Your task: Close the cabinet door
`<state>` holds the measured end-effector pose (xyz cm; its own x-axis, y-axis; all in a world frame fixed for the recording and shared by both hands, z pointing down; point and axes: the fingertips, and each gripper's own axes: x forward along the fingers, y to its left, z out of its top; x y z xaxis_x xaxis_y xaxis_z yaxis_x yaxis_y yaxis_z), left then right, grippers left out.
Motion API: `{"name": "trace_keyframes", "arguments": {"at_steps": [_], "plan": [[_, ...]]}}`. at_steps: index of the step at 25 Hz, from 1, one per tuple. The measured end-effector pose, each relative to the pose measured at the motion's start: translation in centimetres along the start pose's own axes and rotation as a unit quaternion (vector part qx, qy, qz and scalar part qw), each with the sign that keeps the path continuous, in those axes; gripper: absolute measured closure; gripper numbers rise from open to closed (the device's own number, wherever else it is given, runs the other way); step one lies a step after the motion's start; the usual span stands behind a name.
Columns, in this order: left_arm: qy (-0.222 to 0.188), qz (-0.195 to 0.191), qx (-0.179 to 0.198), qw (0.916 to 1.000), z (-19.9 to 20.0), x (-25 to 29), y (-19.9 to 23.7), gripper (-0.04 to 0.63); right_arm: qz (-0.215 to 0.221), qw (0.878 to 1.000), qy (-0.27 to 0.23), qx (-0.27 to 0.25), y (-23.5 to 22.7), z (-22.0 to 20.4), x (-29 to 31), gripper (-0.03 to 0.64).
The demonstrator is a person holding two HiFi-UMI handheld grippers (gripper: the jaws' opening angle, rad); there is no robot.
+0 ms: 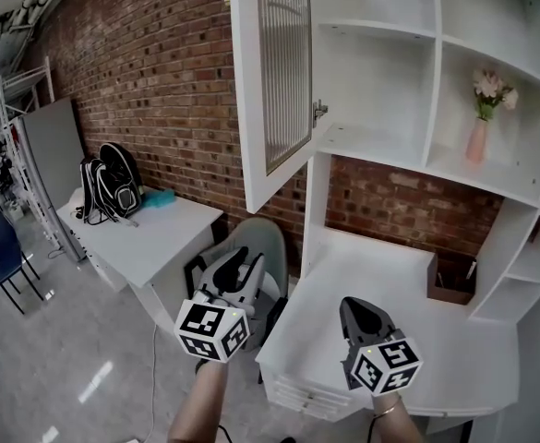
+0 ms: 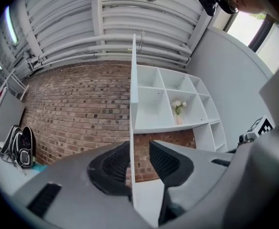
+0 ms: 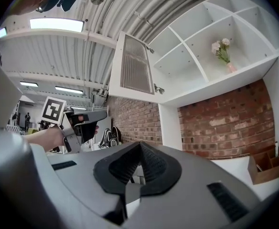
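Cabinet door, white with a ribbed glass panel, stands swung wide open at the left side of the white cabinet, jutting out in front of the brick wall. A pink vase of flowers sits in one open compartment to the right.

The left gripper hangs low over a grey chair, well below the door, its jaws parted and holding nothing. In its own view the door's thin edge lines up with the gap, seemingly far beyond the pads.

The right gripper hovers over the white desk, its jaws pressed together and empty. A black backpack rests on a side table.
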<state>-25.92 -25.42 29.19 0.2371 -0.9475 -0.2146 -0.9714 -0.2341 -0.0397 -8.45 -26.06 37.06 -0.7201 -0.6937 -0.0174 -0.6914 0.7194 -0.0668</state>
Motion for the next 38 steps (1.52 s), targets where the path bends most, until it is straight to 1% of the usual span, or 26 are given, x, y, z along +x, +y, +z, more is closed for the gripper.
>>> {"name": "trace_keyframes", "arguments": {"at_steps": [3, 5, 11, 15, 18, 21, 23, 28, 30, 34, 38], "plan": [[-0.035, -0.004, 0.001, 0.9994, 2.5, 0.9, 0.7, 0.468, 0.001, 1.000, -0.006, -0.005, 0.0, 1.0, 1.0, 0.615], [-0.051, -0.008, 0.005, 0.9987, 4.0, 1.5, 0.9, 0.466, 0.003, 1.000, -0.007, -0.005, 0.1, 1.2, 1.5, 0.615], [-0.075, -0.008, 0.022, 0.9969, 7.7, 3.2, 1.2, 0.463, 0.008, 1.000, -0.007, -0.007, -0.1, 1.9, 2.4, 0.616], [-0.088, -0.019, 0.026, 0.9956, 9.5, 4.0, 0.8, 0.463, 0.010, 1.000, -0.014, -0.005, -0.4, 2.5, 2.6, 0.617], [-0.094, -0.021, 0.021, 0.9952, 10.0, 4.0, 0.5, 0.465, 0.009, 1.000, -0.018, -0.006, -0.8, 2.8, 2.3, 0.615], [-0.099, -0.020, 0.003, 0.9949, 10.2, 4.0, 0.7, 0.468, 0.009, 1.000, -0.018, -0.008, -1.2, 2.9, 2.1, 0.617], [-0.100, -0.018, -0.001, 0.9948, 10.2, 4.0, 0.6, 0.482, 0.007, 1.000, -0.018, -0.008, -1.6, 3.0, 1.9, 0.617], [-0.104, -0.019, 0.001, 0.9944, 10.2, 4.2, -0.4, 0.494, 0.003, 1.000, -0.015, -0.008, -2.3, 2.9, 1.6, 0.616], [-0.105, -0.023, 0.003, 0.9942, 10.3, 4.3, -1.0, 0.511, 0.002, 1.000, -0.014, -0.008, -2.4, 2.9, 1.5, 0.616], [-0.102, -0.033, 0.017, 0.9941, 10.3, 4.6, -2.6, 0.511, -0.001, 1.000, -0.013, -0.006, -2.8, 2.7, 1.4, 0.617], [-0.102, -0.044, 0.023, 0.9935, 10.2, 4.9, -4.2, 0.509, -0.008, 1.000, -0.012, -0.004, -3.3, 2.4, 1.1, 0.615]]}}
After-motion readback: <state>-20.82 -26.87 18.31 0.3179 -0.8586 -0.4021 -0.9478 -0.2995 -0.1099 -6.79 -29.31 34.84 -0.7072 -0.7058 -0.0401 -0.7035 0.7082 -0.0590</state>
